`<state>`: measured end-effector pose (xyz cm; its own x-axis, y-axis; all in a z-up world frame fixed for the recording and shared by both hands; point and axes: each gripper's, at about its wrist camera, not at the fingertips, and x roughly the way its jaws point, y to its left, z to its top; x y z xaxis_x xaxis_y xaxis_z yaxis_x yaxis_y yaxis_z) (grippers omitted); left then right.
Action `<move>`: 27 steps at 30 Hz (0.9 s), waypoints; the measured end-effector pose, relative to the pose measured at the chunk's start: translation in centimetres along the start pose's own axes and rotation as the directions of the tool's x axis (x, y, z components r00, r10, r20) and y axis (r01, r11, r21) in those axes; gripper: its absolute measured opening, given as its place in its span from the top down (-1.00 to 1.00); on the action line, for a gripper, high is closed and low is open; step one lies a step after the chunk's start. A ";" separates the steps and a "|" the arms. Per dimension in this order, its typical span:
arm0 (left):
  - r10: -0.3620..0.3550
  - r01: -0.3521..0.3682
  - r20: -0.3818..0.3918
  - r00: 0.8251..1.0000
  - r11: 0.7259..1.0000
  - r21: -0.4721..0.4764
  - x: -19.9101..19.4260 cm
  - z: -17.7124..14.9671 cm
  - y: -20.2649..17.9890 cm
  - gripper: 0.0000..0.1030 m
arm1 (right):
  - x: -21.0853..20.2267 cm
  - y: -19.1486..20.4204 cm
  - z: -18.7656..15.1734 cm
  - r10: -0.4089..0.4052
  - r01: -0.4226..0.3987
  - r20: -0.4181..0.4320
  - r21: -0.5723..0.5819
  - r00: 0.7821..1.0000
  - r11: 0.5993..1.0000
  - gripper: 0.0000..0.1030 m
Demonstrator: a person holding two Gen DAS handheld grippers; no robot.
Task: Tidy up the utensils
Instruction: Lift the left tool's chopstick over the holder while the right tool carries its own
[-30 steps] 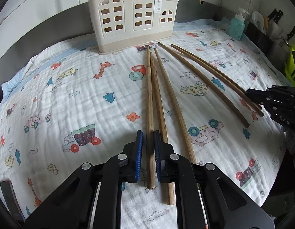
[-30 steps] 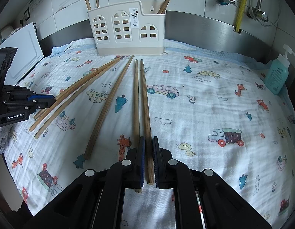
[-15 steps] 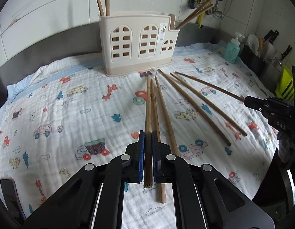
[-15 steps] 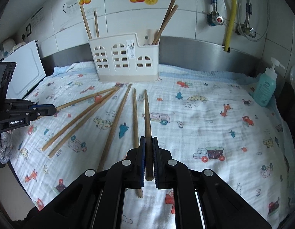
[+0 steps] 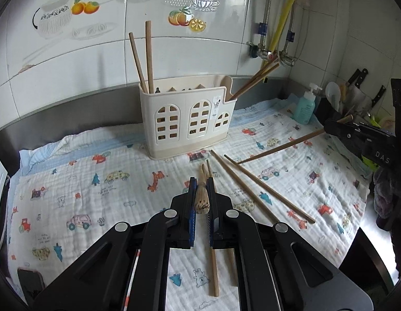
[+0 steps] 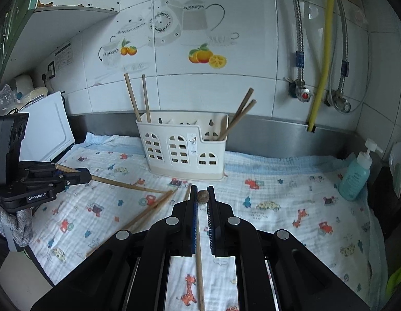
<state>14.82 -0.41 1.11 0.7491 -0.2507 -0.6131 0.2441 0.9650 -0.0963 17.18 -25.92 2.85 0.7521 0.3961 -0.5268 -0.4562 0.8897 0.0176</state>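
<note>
White tiles with fruit decals back the table, which is covered by a cartoon-print cloth (image 5: pixel 78 199). At the rear stands a cream holder (image 5: pixel 186 119) with arched cut-outs; 2 chopsticks lean in its left end and 2 more in its low right end.

Left tool (image 5: pixel 201 189) is clamped tight on 1 chopstick (image 5: pixel 201 202), raised off the cloth and seen nearly end-on, pointing toward the holder. Right tool (image 6: pixel 202 194) is likewise clamped on a chopstick (image 6: pixel 203 196), its butt end facing the camera; from the left view this stick slopes down with its tip near the cloth.

On the cloth lie 2 sticks (image 5: pixel 254 186) side by side between the tools, and another (image 5: pixel 213 267) beneath the left tool. A teal soap bottle (image 6: pixel 356 176) stands at the right.
</note>
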 end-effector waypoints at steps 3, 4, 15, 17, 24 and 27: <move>0.007 -0.007 0.016 1.000 1.000 0.012 -0.3 1.3 0.1 0.89 | -0.4 0.1 2.7 0.007 -0.006 0.025 -0.017 1.000 1.000 0.87; 0.004 -0.004 0.021 1.000 1.000 0.012 -0.3 1.8 0.2 0.89 | -0.5 0.0 3.4 0.009 -0.008 0.031 -0.020 0.999 1.000 0.87; -0.008 0.007 0.076 0.997 1.000 0.022 -0.9 7.1 0.7 0.89 | -1.0 -0.6 13.7 0.013 -0.005 0.151 -0.054 0.988 0.999 0.87; -0.004 0.001 0.097 0.995 0.999 0.032 -1.4 8.2 0.6 0.89 | -0.5 -0.8 15.3 0.012 -0.004 0.173 -0.043 0.985 0.999 0.87; 0.006 -0.020 0.195 0.981 0.997 0.068 -4.1 12.5 0.2 0.89 | 2.4 -0.7 18.1 0.000 0.003 0.199 -0.016 0.980 1.000 0.87; 0.030 -0.049 0.251 0.968 0.996 0.068 -5.4 14.3 0.2 0.89 | 4.3 -0.7 18.4 -0.004 0.007 0.172 -0.012 0.985 1.000 0.87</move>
<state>19.63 0.00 15.61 0.8866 -0.2328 -0.3997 0.2486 0.9685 -0.0127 29.43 -20.66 16.20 0.8245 0.4253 -0.3732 -0.4571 0.8894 0.0037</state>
